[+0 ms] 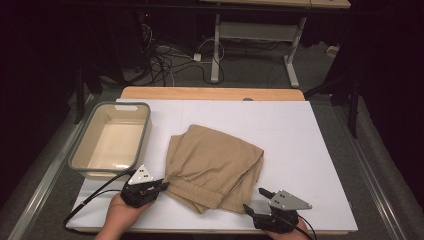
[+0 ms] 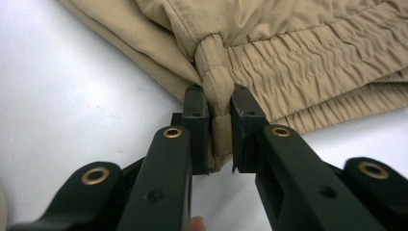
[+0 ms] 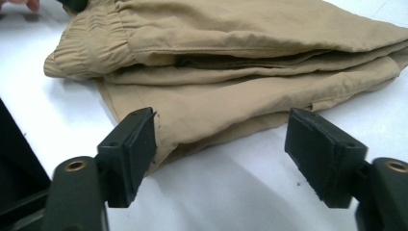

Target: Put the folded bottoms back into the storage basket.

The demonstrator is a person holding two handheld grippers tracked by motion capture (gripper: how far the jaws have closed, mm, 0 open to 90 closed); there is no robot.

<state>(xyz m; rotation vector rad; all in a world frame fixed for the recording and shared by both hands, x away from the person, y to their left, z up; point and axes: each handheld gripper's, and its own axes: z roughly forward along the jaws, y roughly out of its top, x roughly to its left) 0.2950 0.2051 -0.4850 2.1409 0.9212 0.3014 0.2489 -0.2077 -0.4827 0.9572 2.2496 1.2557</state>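
Two tongs are seen from above at the near edge of a white worktop (image 1: 300, 135), where folded tan trousers (image 1: 212, 165) lie beside a grey bin (image 1: 145, 131); the left tongs (image 1: 162, 186) touch the waistband corner, the right tongs (image 1: 252, 200) sit near the opposite corner. In the left gripper view, the elastic waistband (image 2: 219, 86) is pinched between nearly closed jaws. In the right gripper view, the jaws are held wide apart, nothing gripped, before the trousers' folded edge (image 3: 216, 115).

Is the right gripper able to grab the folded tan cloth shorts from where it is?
Probably yes: the right gripper is open, its jaws either side of the folded tan cloth shorts' near edge, with only bare white table between.
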